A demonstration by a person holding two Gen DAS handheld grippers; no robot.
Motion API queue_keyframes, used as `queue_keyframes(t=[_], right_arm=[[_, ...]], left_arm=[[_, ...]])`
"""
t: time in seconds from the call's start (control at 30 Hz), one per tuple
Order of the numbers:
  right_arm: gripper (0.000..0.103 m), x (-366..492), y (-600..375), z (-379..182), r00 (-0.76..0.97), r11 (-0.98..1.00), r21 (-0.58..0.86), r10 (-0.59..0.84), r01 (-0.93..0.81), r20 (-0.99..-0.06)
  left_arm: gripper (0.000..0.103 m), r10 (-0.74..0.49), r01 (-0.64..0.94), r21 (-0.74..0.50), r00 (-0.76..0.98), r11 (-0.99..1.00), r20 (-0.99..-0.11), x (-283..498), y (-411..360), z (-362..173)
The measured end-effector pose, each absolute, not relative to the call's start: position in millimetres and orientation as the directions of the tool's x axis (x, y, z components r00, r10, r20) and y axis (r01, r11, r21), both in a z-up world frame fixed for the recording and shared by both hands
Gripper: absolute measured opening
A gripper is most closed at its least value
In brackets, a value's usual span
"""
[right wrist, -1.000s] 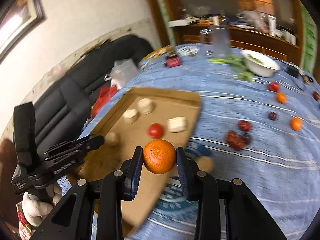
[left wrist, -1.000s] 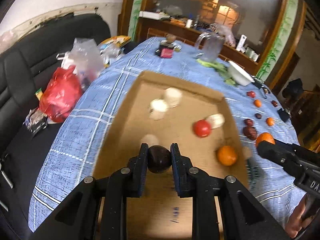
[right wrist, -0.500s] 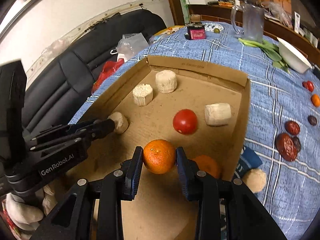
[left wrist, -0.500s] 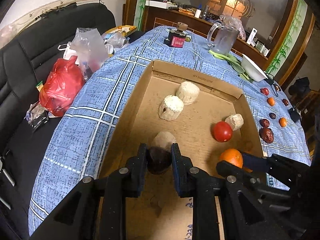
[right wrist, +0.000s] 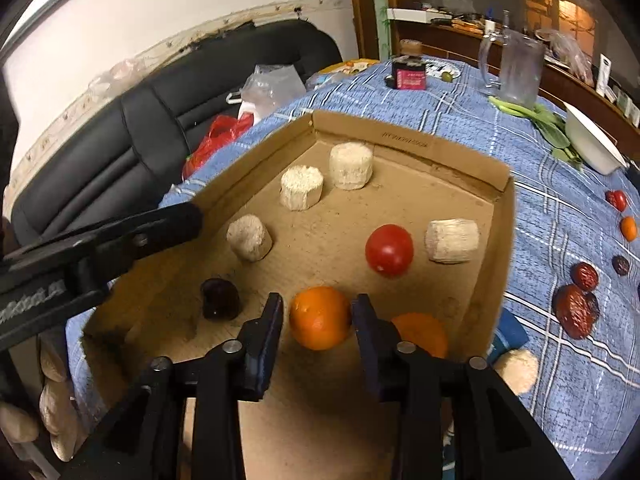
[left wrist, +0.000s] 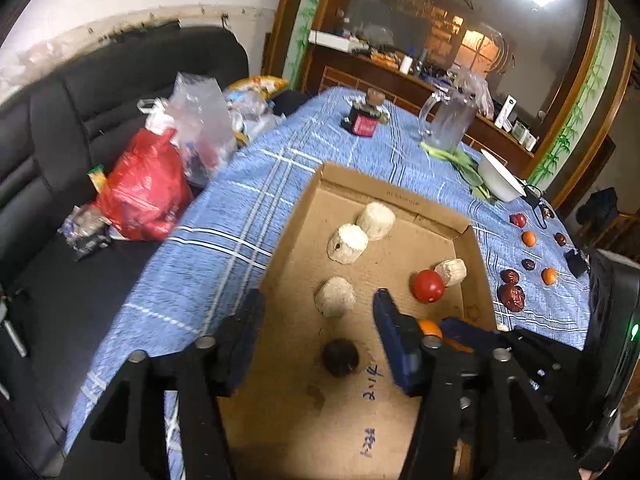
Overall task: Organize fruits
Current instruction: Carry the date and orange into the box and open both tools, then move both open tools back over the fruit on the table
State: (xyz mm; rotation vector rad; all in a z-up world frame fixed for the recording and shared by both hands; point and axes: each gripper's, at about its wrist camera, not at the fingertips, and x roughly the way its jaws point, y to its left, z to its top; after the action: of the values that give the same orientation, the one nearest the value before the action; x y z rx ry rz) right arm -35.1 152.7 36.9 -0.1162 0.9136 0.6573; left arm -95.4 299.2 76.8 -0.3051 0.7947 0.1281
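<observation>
My cardboard box (right wrist: 404,146) sits on the desk (right wrist: 460,108) with the blue cloth. Inside it are four pale lumps, a red tomato (right wrist: 389,250), a dark fruit (left wrist: 340,357) and two oranges. My left tool (left wrist: 316,332) is opening wide, and the dark fruit lies loose on the box floor between its jaws. My right tool (right wrist: 318,322) is opening too, with one orange (right wrist: 320,323) between its jaws; a small gap shows on the left side. More small fruits lie outside the box on the cloth.
</observation>
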Motion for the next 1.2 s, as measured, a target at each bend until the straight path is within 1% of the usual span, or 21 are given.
queue_keyframes(t=[0.07,0.13,0.2,0.23,0.33,0.5,0.63,0.8,0.93,1.07,1.2], right_arm=[[0.048,-43.6,144.6,46.6,0.453,0.799,0.175,0.490,-0.575,-0.745],[0.049,-60.0,131.0,59.5,0.491,0.801,0.161,0.498,-0.577,-0.715],[0.057,-78.3,113.2,69.6,0.535,0.813,0.149,0.496,-0.563,-0.684],[0.061,-87.7,101.9,73.4,0.561,0.825,0.142,0.488,-0.548,-0.669],[0.067,-110.5,62.7,78.0,0.623,0.865,0.154,0.457,-0.478,-0.635],[0.067,-126.6,-3.5,73.7,0.656,0.918,0.210,0.388,-0.335,-0.648],[0.067,-138.6,-46.6,79.1,0.695,0.935,0.230,0.354,-0.268,-0.626],[0.068,-153.4,-75.1,85.5,0.739,0.946,0.221,0.323,-0.237,-0.591],[0.069,-156.6,-92.1,80.5,0.744,0.945,0.238,0.325,-0.225,-0.584],[0.069,-155.7,-105.7,73.0,0.740,0.941,0.267,0.329,-0.207,-0.587],[0.069,-154.9,-114.2,68.7,0.739,0.940,0.285,0.327,-0.189,-0.589]], left_arm=[[0.068,0.039,-0.232,-0.181,0.711,0.956,-0.702,-108.6,290.0,86.6],[0.080,0.072,-0.235,-0.148,0.727,0.961,-0.683,-124.0,276.3,96.9],[0.085,0.092,-0.234,-0.127,0.742,0.964,-0.664,-136.2,263.1,103.6],[0.085,0.094,-0.221,-0.115,0.750,0.968,-0.654,-142.7,253.6,107.2],[0.085,0.060,-0.152,-0.091,0.772,0.984,-0.633,-156.7,222.2,114.9],[0.085,0.057,-0.067,0.006,0.797,0.998,-0.602,-166.9,165.4,128.2],[0.085,0.055,-0.010,0.080,0.806,0.997,-0.589,-170.7,118.7,132.0],[0.085,0.048,0.047,0.138,0.792,0.989,-0.609,-170.7,76.6,126.2],[0.085,0.060,0.068,0.181,0.785,0.981,-0.617,-170.7,52.0,121.5],[0.085,0.064,0.085,0.205,0.777,0.975,-0.627,-168.6,39.0,116.1],[0.085,0.052,0.105,0.203,0.765,0.973,-0.642,-166.9,32.3,110.8]])
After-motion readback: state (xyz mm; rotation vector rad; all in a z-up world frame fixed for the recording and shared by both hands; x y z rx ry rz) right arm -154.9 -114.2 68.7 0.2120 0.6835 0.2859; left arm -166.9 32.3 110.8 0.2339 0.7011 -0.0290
